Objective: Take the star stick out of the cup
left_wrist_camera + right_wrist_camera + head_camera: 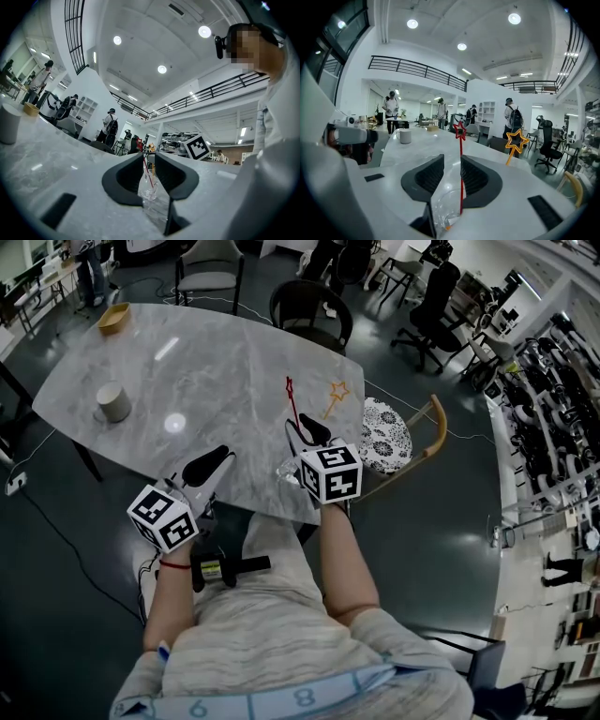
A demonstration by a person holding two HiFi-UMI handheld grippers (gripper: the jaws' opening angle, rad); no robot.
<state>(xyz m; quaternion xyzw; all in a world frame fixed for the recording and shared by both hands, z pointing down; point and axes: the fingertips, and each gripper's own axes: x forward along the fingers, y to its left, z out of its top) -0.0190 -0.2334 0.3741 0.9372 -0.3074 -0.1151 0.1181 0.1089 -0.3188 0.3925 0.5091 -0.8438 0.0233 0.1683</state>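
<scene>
A clear plastic cup (284, 471) stands at the marble table's near edge (187, 362). A red star stick (292, 407) rises upright out of it. My right gripper (305, 430) is level above the cup, its jaws close together with the red stick (461, 178) in the narrow gap against the right jaw. A yellow star stick (514, 141) leans off to the right, its lower part hidden behind that jaw. My left gripper (223, 456) lies left of the cup and apart from it, jaws nearly together and empty. The cup (150, 192) shows through their gap.
A grey mug (112, 401) stands at the table's left, and a wooden bowl (114, 317) sits at the far left corner. A chair with a patterned cushion (386, 435) is just right of the table. Black chairs (309, 310) stand on the far side.
</scene>
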